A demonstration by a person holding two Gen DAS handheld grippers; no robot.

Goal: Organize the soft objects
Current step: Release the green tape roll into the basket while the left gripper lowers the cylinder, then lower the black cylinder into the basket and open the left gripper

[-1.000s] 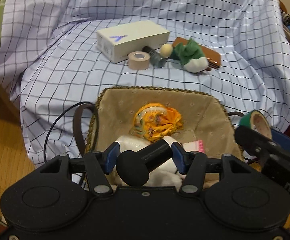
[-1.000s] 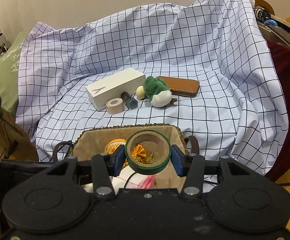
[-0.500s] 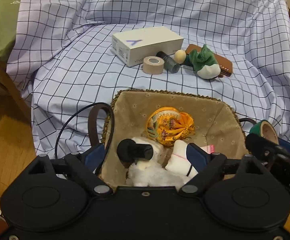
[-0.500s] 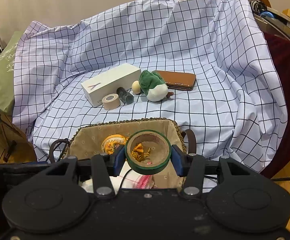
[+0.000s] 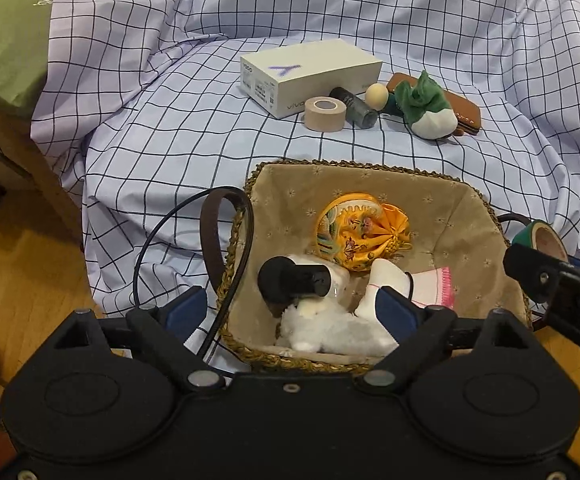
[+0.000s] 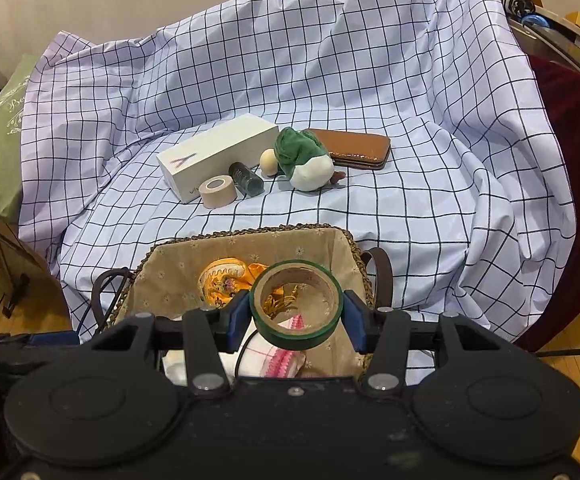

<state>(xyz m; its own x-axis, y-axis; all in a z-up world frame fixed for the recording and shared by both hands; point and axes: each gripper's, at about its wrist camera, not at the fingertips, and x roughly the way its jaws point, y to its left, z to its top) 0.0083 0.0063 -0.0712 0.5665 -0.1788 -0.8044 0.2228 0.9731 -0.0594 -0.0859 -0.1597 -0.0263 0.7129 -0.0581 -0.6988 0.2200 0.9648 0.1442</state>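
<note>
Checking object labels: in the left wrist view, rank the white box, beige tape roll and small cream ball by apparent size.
1. white box
2. beige tape roll
3. cream ball
They lie close together, so nearness barely skews this.

Matte black hand-held gripper [image 5: 290, 312] bodies with round embossed discs, silver screws and blue finger pads [image 6: 238, 318].

Left tongs [image 5: 290, 312] have just been opening, now gaping over the basket [image 5: 354, 176]; black cylinder [image 5: 294, 282] lying free on white plush [image 5: 330, 330], beside yellow pouch [image 5: 360, 236].
</note>
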